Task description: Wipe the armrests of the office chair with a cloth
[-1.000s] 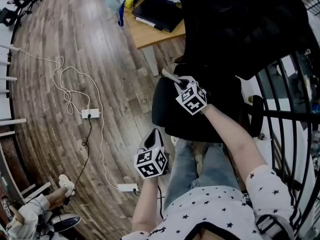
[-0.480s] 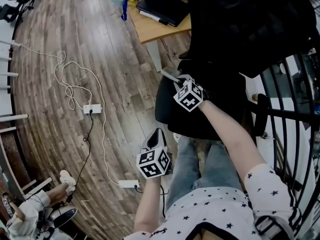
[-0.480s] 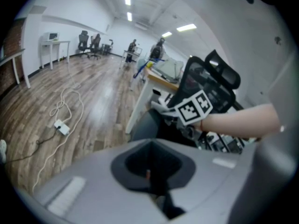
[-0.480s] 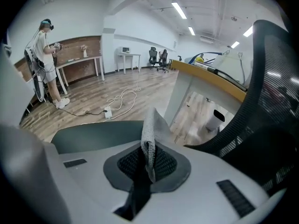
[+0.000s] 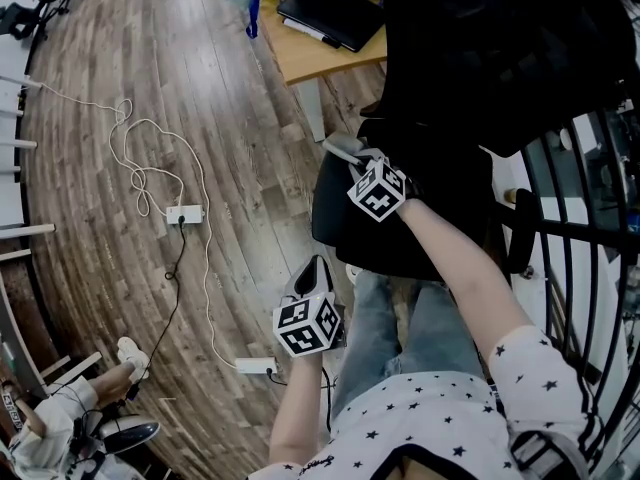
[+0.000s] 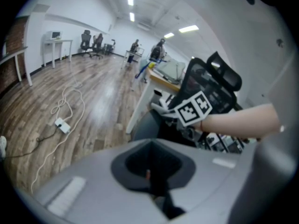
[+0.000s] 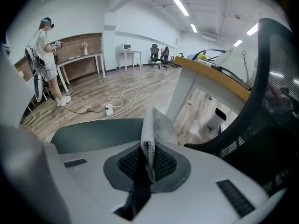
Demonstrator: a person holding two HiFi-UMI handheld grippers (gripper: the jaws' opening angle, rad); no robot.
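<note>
The cloth [image 7: 152, 125] is pinched by its edge in the right hand-held gripper [image 5: 350, 154], apparently just above an armrest [image 7: 93, 135] of the office chair [image 5: 470, 58]. The left hand-held gripper [image 6: 150, 171] is pressed together, empty. Under drag, the cloth could be pulled free.

Head view: high up, faces steeply down on the chair [image 5: 400, 230] and wood floor [image 5: 120, 78]. Left gripper view: low, beside the seat, faces across to the right gripper [image 6: 159, 107] and chair. Right gripper view: close over the chair, faces outward past the desk [image 7: 212, 80]. All three share the power strip [image 5: 185, 214].
</note>
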